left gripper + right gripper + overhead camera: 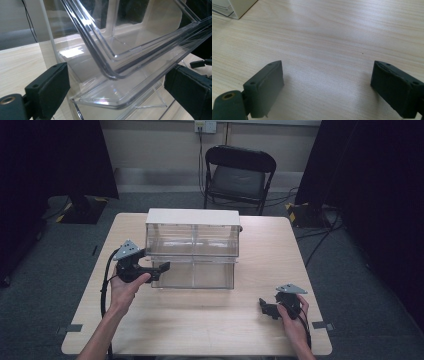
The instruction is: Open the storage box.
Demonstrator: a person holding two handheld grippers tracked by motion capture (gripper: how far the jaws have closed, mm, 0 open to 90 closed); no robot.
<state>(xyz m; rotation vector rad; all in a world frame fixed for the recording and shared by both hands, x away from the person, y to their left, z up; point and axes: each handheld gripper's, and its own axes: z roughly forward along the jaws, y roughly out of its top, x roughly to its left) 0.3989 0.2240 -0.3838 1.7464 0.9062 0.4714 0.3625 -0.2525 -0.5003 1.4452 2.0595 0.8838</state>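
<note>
A clear plastic drawer cabinet (192,217) with a white top stands at the middle of the wooden table (210,320). Its lower drawer (200,276) sits slightly forward of the upper ones. My left gripper (162,269) is at the drawer's front left corner. In the left gripper view its jaws stand wide apart, with the clear drawer (125,57) tilted across the space between them and no pad visibly pressing on it. My right gripper (265,307) rests low over the table at the front right. It stands open (327,85) over bare wood with nothing between its fingers.
A black folding chair (239,172) stands behind the table. Cables run across the grey floor at the back right. Dark curtains hang on both sides. A white corner of the cabinet (237,7) appears at the top left of the right gripper view.
</note>
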